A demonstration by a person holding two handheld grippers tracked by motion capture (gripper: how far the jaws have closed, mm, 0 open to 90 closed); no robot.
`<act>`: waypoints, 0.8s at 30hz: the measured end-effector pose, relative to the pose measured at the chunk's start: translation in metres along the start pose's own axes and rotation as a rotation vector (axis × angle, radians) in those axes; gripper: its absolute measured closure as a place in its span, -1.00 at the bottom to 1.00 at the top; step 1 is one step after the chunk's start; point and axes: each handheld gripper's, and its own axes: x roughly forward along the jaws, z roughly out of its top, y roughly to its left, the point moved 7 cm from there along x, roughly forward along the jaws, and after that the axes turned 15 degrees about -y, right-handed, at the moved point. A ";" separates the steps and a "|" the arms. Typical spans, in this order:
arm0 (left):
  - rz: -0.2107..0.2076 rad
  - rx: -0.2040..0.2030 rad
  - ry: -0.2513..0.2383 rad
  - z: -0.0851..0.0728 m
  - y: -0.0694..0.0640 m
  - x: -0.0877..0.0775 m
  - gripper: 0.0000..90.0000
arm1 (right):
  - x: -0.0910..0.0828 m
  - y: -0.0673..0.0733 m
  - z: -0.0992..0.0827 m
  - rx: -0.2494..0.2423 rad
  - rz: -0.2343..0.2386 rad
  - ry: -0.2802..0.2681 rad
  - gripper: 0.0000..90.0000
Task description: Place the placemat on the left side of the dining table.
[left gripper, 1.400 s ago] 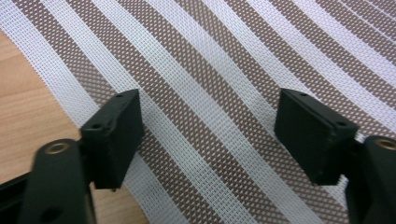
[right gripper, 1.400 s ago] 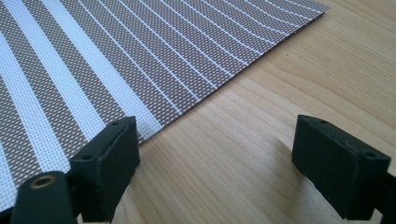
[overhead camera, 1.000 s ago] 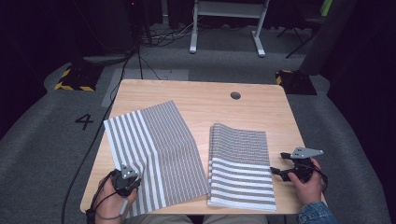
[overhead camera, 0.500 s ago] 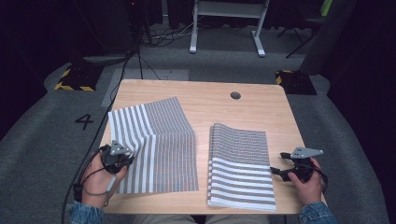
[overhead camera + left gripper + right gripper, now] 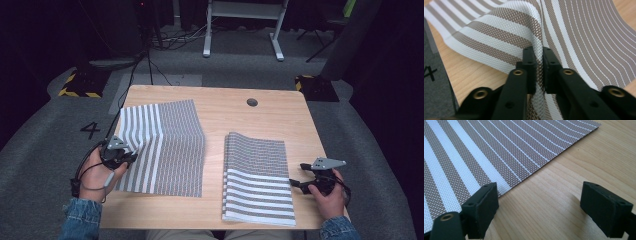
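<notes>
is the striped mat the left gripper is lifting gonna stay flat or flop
Probably flop: the left mat bends in a soft curve where the left gripper pinches its edge. It looks like thin open weave, so likely light. The weave may give the pads some grip, so it seems unlikely to slip.

Bare table (image 5: 215, 125) strip between the two mats, far edge open

mat edge (image 5: 537, 82) hidden between jaws
</notes>
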 end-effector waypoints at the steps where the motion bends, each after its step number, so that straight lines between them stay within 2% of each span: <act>1: 0.012 -0.021 -0.013 -0.001 0.004 0.002 0.69 | 0.000 0.000 0.000 0.000 0.000 0.000 -0.66; 2: 0.059 -0.090 -0.044 -0.002 0.014 0.002 0.52 | 0.000 0.000 0.000 0.000 0.000 0.000 -0.66; 3: 0.059 -0.090 -0.044 -0.002 0.014 0.002 0.29 | 0.000 0.000 0.000 0.000 0.000 0.000 -0.66; 4: 0.113 -0.135 -0.050 -0.004 0.020 0.002 0.04 | 0.000 0.000 0.000 0.000 -0.001 0.000 -0.66; 5: 0.164 -0.149 -0.049 -0.007 0.026 0.000 -0.05 | 0.000 0.000 0.000 0.001 -0.002 0.000 -0.66; 6: 0.216 -0.142 -0.043 -0.009 0.030 -0.002 -0.11 | 0.000 0.000 0.000 0.002 -0.002 0.001 -0.66; 7: 0.264 -0.118 -0.033 -0.011 0.034 -0.004 -0.19 | 0.000 0.000 0.000 0.002 -0.003 0.001 -0.66; 9: 0.310 -0.090 -0.014 -0.013 0.033 -0.006 -0.25 | 0.000 0.000 0.000 0.003 -0.003 0.001 -0.66; 10: 0.311 -0.096 -0.005 -0.013 0.030 -0.006 -0.25 | 0.000 0.000 0.000 0.003 -0.003 0.001 -0.66; 12: 0.281 -0.099 -0.013 -0.013 0.017 -0.002 -0.28 | 0.000 0.000 0.000 0.003 -0.004 0.001 -0.66; 15: 0.209 -0.080 -0.029 -0.010 -0.011 0.008 -0.29 | 0.000 0.000 0.000 0.003 -0.005 0.001 -0.66; 18: 0.109 -0.047 -0.036 -0.009 -0.051 0.022 -0.30 | 0.000 0.000 0.000 0.003 -0.005 0.001 -0.66; 19: 0.090 -0.044 -0.041 -0.008 -0.061 0.026 -0.31 | 0.000 0.000 0.000 0.004 -0.005 0.001 -0.66; 21: 0.029 -0.019 -0.045 -0.008 -0.087 0.036 -0.32 | 0.000 0.000 0.000 0.004 -0.005 0.001 -0.66; 23: -0.028 -0.013 -0.048 -0.009 -0.114 0.047 -0.33 | 0.000 0.000 0.000 0.003 -0.005 0.001 -0.66; 24: -0.043 -0.002 -0.043 -0.010 -0.121 0.050 -0.34 | 0.000 0.000 0.000 0.003 -0.005 0.001 -0.66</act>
